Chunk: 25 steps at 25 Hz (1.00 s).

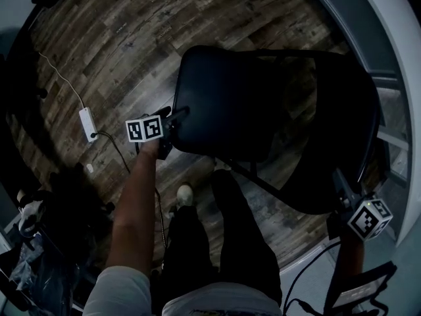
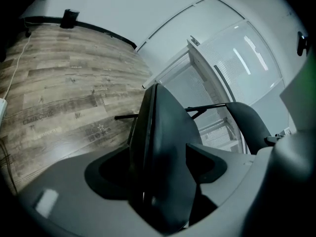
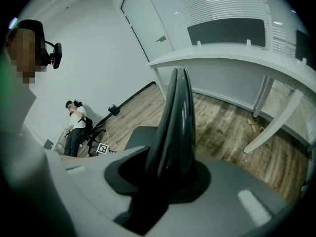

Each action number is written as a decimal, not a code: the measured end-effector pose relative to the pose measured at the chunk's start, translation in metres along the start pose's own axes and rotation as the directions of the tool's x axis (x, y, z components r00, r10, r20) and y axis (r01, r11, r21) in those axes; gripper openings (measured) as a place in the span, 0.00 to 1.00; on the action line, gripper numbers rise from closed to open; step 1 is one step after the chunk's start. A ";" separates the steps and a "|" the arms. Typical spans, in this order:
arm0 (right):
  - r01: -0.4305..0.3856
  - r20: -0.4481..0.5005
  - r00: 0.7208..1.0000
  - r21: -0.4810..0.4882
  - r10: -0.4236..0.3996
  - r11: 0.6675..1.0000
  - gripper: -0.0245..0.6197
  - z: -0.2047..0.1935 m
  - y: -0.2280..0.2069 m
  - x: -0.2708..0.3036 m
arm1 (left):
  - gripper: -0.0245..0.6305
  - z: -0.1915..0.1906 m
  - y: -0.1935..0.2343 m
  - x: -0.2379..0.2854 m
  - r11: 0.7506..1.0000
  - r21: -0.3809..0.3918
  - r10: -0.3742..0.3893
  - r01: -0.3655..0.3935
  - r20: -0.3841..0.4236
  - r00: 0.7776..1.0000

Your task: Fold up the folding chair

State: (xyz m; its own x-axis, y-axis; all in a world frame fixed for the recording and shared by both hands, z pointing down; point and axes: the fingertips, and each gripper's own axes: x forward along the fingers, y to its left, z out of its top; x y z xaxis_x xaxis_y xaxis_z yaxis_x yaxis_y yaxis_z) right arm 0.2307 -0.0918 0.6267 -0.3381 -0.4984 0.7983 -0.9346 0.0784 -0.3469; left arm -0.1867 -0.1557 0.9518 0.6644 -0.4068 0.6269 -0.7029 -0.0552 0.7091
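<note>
Far left, on the brown wood-plank floor [image 1: 118,38]: a white power strip [image 1: 87,124], with a thin cord trailing toward the person's feet.

Next along: the left claw [image 1: 176,115], clamped on the front edge of the black padded seat [image 1: 230,97]. Seen edge-on in the left gripper view, with the pad filling the gap between both jaws.

Centre: the black folding chair [image 1: 263,183], standing on the floor directly ahead of the person's legs. Not yet folded, judging by the seat and the black curved backrest [image 1: 345,104] lying well apart in the head view.

Low on the right: the right claw [image 1: 342,186], closed at middling width on the rim of the backrest. Rim held between the jaws in the right gripper view, with no daylight either side. Beyond that, a white table [image 3: 232,58] near the chair's right side.

Risks from here, as a guess:
- Could lose the seat, since the left claw holds only its thin edge and the smooth pad may slide out as it swings toward the backrest.
- Could trap a jaw between the seat and backrest as they close together.
- Might skid or tip on the slick boards, with only two narrow holds steadying the frame.
- Might knock the backrest against the table.
- Might snag a foot on the cord when stepping in.
</note>
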 end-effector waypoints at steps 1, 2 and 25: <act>0.000 0.002 1.000 -0.001 0.000 1.000 0.21 0.001 -0.001 0.001 | 0.60 0.000 0.002 0.003 1.000 -0.004 -0.007 0.007 -0.007 1.000; 0.002 0.002 1.000 -0.002 -0.002 1.000 0.21 0.001 -0.001 0.002 | 0.60 0.000 0.004 0.006 1.000 -0.005 -0.016 0.016 -0.012 1.000; 0.003 -0.002 1.000 -0.007 -0.003 1.000 0.21 0.002 0.005 0.000 | 0.61 -0.021 0.004 0.041 0.929 -0.177 -0.349 0.325 -0.129 0.928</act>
State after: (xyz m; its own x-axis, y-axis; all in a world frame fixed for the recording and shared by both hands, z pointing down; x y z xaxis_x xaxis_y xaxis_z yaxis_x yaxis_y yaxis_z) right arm 0.2257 -0.0935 0.6240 -0.3359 -0.4973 0.7999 -0.9363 0.0835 -0.3412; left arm -0.1564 -0.1540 0.9870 0.8948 -0.2408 0.3759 -0.3922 -0.0219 0.9196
